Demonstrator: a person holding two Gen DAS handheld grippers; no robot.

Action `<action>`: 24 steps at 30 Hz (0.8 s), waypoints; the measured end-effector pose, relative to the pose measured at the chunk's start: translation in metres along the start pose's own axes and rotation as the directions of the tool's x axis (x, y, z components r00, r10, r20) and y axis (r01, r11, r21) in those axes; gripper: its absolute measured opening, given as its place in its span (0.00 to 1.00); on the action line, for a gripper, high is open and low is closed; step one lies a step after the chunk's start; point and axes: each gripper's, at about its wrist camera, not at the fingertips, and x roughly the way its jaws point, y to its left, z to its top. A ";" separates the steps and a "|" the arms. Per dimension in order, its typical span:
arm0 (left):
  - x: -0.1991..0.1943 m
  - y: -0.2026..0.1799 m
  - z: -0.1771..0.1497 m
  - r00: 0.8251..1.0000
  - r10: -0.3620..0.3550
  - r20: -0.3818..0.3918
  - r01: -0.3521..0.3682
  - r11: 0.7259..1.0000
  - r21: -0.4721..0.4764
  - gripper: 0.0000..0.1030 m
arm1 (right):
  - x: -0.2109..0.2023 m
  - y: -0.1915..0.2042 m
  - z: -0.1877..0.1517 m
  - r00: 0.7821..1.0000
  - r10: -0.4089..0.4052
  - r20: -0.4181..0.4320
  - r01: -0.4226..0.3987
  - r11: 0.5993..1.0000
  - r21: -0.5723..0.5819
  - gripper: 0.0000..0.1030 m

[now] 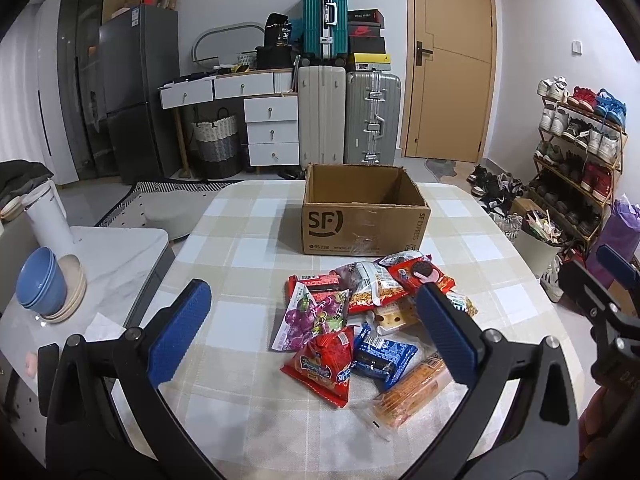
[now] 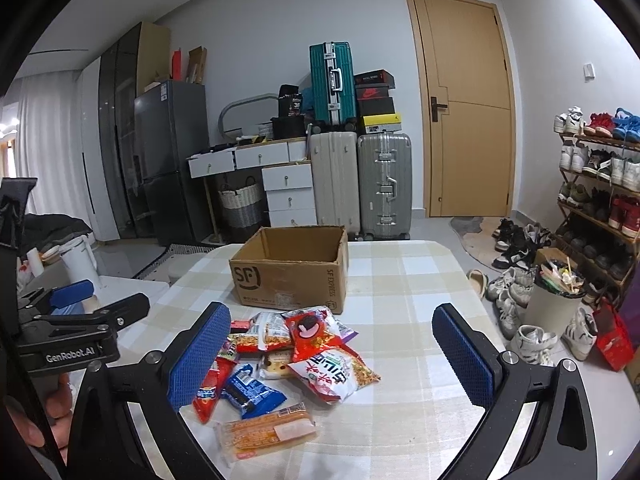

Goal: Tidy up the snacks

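Observation:
A heap of snack packets [image 1: 360, 320] lies on the checked tablecloth [image 1: 240, 256], among them a purple grape bag [image 1: 316, 316], a red triangular bag [image 1: 326, 364], a blue biscuit pack [image 1: 384, 356] and an orange cracker pack [image 1: 412, 392]. Behind the heap stands an open, empty cardboard box [image 1: 362, 216]. My left gripper [image 1: 316, 320] hovers open over the heap, holding nothing. In the right wrist view the same heap [image 2: 288, 356] and box [image 2: 292, 276] appear. My right gripper [image 2: 332, 352] is open above the heap's right side, also holding nothing.
A side table at the left carries blue bowls [image 1: 42, 282] and a white kettle [image 1: 48, 216]. Right of the table stand a white waste bin [image 2: 554, 304], loose shoes and a shoe rack [image 2: 600, 188]. Suitcases [image 1: 348, 116] and drawers stand against the far wall.

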 end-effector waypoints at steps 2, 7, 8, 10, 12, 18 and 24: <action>0.000 0.001 0.000 1.000 0.001 -0.001 -0.001 1.000 -0.004 0.99 | -0.001 0.000 0.000 1.000 -0.001 0.001 0.001 1.000 0.000 1.00; -0.001 0.000 -0.001 1.000 -0.001 0.003 0.001 1.000 -0.003 0.99 | -0.002 -0.001 -0.001 1.000 0.008 -0.006 -0.008 1.000 0.005 1.00; -0.001 0.000 0.000 1.000 -0.002 0.003 0.002 1.000 -0.003 0.99 | -0.002 -0.001 -0.002 1.000 0.010 -0.005 -0.010 1.000 0.006 1.00; -0.002 0.000 -0.001 1.000 0.005 0.001 -0.005 1.000 -0.005 0.99 | -0.001 0.000 -0.002 1.000 0.012 -0.008 -0.012 1.000 0.007 1.00; -0.003 0.000 -0.002 1.000 0.002 0.000 -0.002 1.000 -0.005 0.99 | -0.001 0.000 -0.003 1.000 0.016 -0.008 -0.016 1.000 0.009 1.00; -0.001 0.000 -0.003 1.000 -0.002 -0.008 0.002 1.000 -0.003 0.99 | 0.001 0.001 -0.006 0.998 0.057 -0.009 -0.057 0.998 0.016 1.00; -0.001 0.001 -0.004 1.000 -0.005 -0.008 0.005 1.000 -0.002 0.99 | 0.003 0.003 -0.008 1.000 0.024 -0.006 -0.024 1.000 0.000 1.00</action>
